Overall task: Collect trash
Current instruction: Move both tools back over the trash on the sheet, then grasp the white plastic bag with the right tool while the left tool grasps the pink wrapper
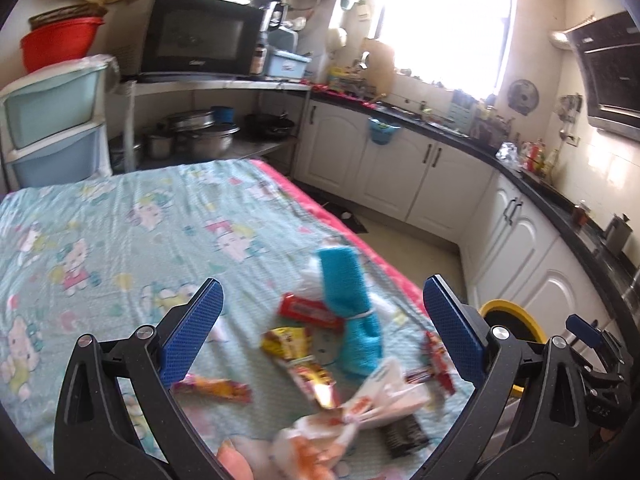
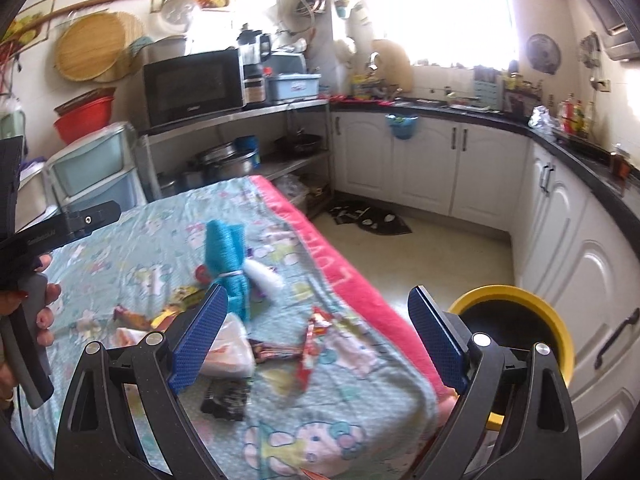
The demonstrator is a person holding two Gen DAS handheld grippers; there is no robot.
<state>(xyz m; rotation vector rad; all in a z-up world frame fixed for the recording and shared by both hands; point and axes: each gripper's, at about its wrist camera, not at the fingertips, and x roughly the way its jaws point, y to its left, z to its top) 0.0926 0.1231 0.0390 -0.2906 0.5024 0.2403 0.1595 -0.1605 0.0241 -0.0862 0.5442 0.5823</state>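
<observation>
Snack wrappers lie on a table with a light blue cartoon cloth: a red wrapper, a yellow one, an orange one, a white and orange plastic bag and a dark wrapper. A rolled blue towel lies among them. My left gripper is open above the pile, holding nothing. My right gripper is open and empty above the table's right edge, over a red wrapper, near the bag and towel. A yellow-rimmed black bin stands on the floor to the right.
White kitchen cabinets under a dark counter run along the back and right. A shelf with a microwave and pots stands behind the table, plastic drawers to its left. A dark mat lies on the floor.
</observation>
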